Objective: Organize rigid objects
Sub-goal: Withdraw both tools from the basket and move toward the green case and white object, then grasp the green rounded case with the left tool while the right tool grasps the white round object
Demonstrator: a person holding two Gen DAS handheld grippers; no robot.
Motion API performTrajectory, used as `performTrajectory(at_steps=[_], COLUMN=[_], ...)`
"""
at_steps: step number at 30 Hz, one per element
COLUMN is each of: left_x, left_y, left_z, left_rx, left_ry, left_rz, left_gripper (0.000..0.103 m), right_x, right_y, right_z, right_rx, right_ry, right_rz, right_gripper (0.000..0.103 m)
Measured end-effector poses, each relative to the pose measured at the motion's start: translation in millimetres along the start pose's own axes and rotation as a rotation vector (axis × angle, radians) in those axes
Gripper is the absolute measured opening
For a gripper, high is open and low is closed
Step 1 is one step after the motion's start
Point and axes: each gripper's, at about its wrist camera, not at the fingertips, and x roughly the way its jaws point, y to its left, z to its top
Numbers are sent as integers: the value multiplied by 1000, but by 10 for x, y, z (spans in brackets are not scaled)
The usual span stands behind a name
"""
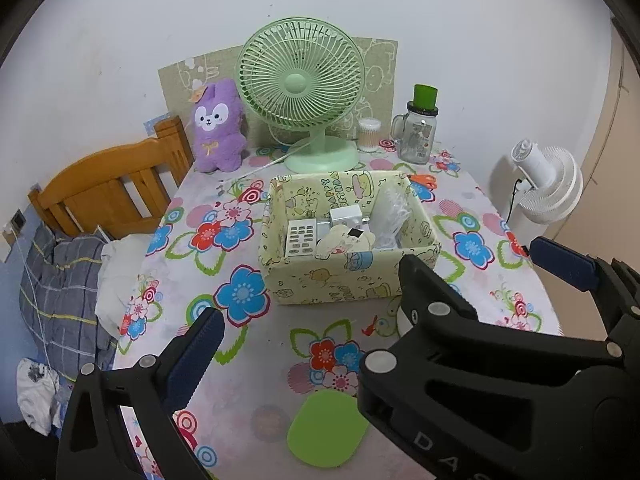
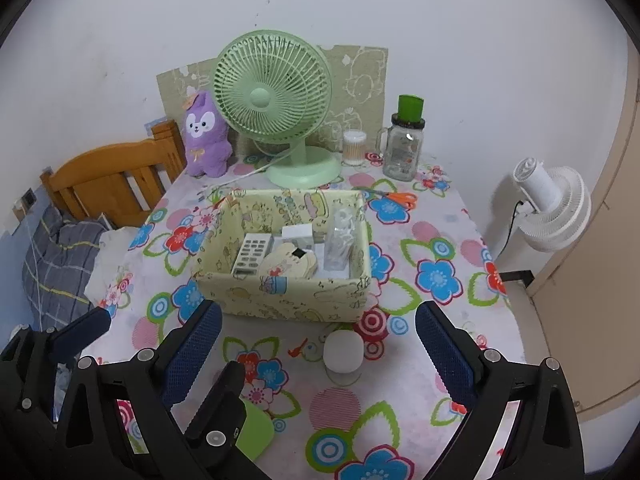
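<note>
Both grippers, left [image 1: 304,364] and right [image 2: 320,356], gape wide and hold nothing. A white puck [image 2: 343,351] lies between the right fingers, just at six o'clock of the box [image 2: 280,292], probably the next item to go in; a green pad [image 1: 328,428] waits nearer still.

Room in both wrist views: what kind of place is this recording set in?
Most likely a bedroom at home: a wooden bed frame with rumpled bedding sits beside a table under a floral tablecloth, with a purple plush toy on it.

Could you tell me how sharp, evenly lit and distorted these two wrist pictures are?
Left wrist view: soft, even light, no glare; fisheye bends the table edge; dark corners; green fan sharp. Right wrist view: same flat light and bowing; a small highlight on the glass jar; white puck sharp.
</note>
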Motion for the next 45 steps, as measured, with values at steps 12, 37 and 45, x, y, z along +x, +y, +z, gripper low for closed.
performTrajectory(at_steps=[12, 37, 45], left_x=[233, 801, 943], left_y=[-27, -35, -57], left_z=[-257, -992, -1137], left_rx=[29, 57, 75], left_ry=[5, 116, 161], left_rz=[3, -43, -69], left_gripper=[102, 102, 102], right_x=[255, 905, 1041], right_y=[-55, -128, -63], right_z=[-274, -1065, -1217], right_rx=[2, -19, -43], right_ry=[28, 189, 224], right_rz=[-2, -6, -1], right_gripper=[99, 99, 99])
